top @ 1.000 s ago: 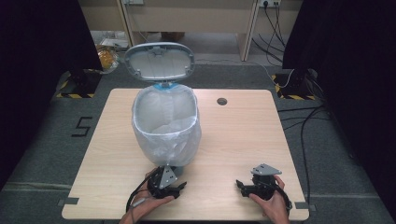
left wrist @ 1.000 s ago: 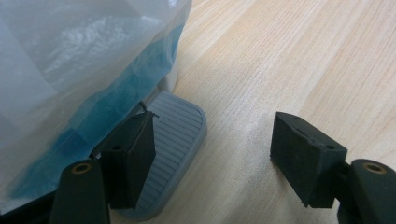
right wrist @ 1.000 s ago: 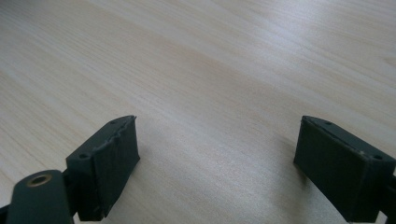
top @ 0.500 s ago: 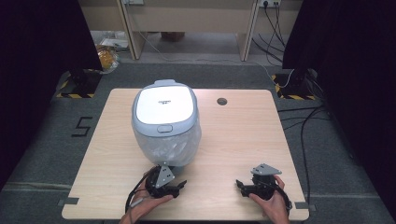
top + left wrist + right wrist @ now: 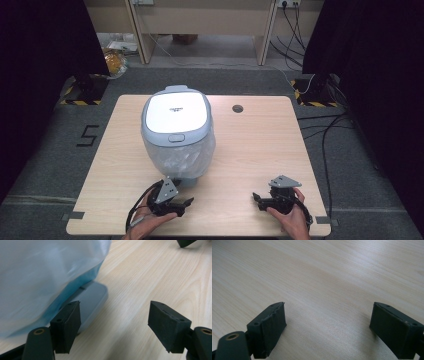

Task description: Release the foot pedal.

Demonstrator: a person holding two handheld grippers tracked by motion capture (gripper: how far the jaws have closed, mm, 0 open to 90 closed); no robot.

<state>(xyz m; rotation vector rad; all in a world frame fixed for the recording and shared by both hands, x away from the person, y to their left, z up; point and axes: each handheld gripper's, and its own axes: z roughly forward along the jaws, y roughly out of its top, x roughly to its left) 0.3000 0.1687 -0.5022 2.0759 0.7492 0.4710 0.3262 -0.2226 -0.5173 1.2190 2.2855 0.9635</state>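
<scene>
One lidded bin (image 5: 177, 135), plastic liner (image 5: 42, 272) inside, contents hidden; left gripper (image 5: 113, 317) and right gripper (image 5: 328, 327) jaws spread.

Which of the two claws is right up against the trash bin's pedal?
The left claw: the bin and its grey foot pedal sit just beyond one jaw. The right claw faces bare table.

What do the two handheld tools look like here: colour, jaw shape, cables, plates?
Both tools are black. The left tool and the right tool each carry a grey three-cornered plate on top. A black cable loops from the left one. Close up, the jaws end in flat, blocky black pads with small screw holes, on arms with brass-coloured pivot bushings.
</scene>
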